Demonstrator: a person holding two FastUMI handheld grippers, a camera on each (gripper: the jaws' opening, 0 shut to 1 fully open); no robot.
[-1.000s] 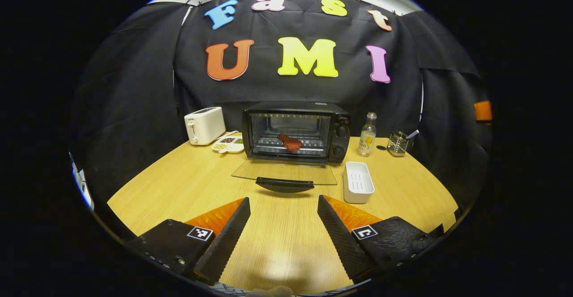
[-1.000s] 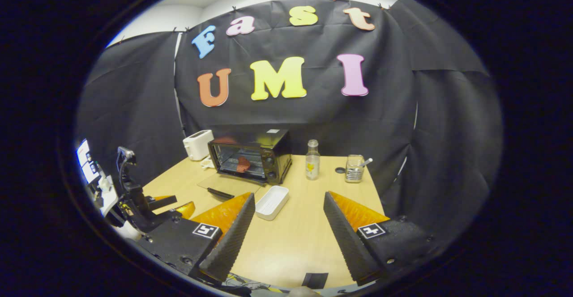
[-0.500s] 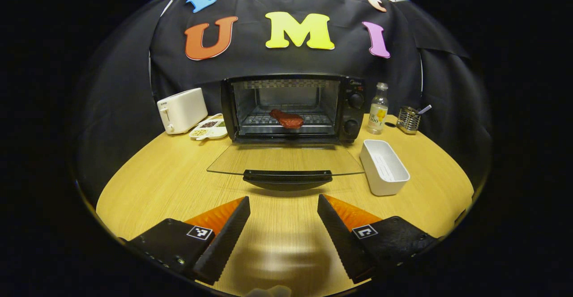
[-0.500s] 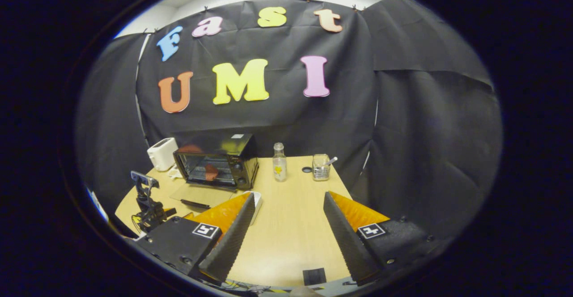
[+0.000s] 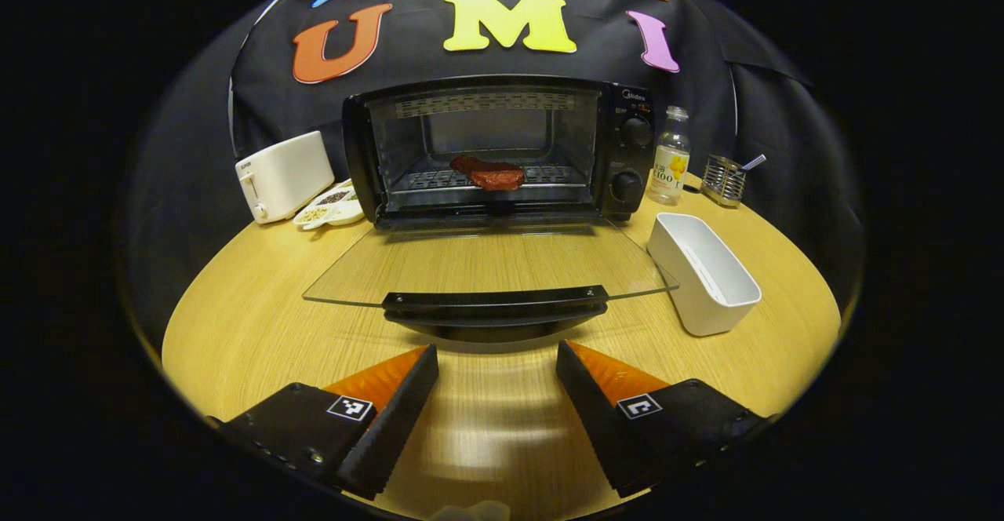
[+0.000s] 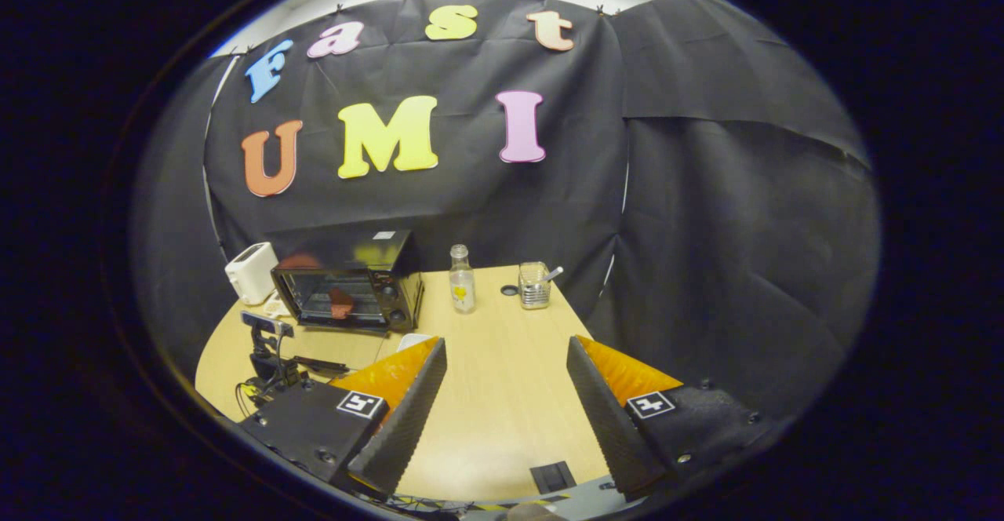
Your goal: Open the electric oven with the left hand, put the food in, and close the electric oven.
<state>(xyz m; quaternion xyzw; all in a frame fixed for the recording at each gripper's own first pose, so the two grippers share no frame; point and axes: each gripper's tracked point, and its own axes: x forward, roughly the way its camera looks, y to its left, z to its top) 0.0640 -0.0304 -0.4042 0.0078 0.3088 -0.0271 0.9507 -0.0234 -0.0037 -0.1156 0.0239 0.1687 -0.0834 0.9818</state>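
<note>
While the left claw (image 5: 497,384) is held low over the wooden counter (image 5: 259,325) in the left gripper view, its fingers are seen spread apart with nothing between them. Just beyond the fingertips, the black handle (image 5: 494,305) of the oven door is found, close to the claw but not touched by it. The glass door (image 5: 486,262) is laid fully open and flat, and the counter's grain is seen through it. To the right of the door, a white rectangular tray (image 5: 706,274) is set on the counter, and nothing can be made out inside it. Behind the door, the black electric oven (image 5: 502,148) is stood with its cavity exposed, and a piece of reddish-brown food (image 5: 488,174) is laid on the wire rack inside, well beyond the claw and roughly centred ahead of it. To the left of the oven, a small divided dish (image 5: 331,207) holding dark and pale grains is placed, and a white toaster (image 5: 284,176) is stood just behind it. To the right of the oven, a clear bottle (image 5: 671,158) is stood upright, and a wire-mesh holder (image 5: 723,180) with a utensil in it is placed farther right.

In the right gripper view, the right claw (image 6: 506,415) is held apart and unloaded over the near edge of the counter. The oven (image 6: 349,282) is seen well off to its left, with the food (image 6: 340,301) visible as a red patch inside. The left gripper's body (image 6: 271,352) is seen low at the left, in front of the oven.
</note>
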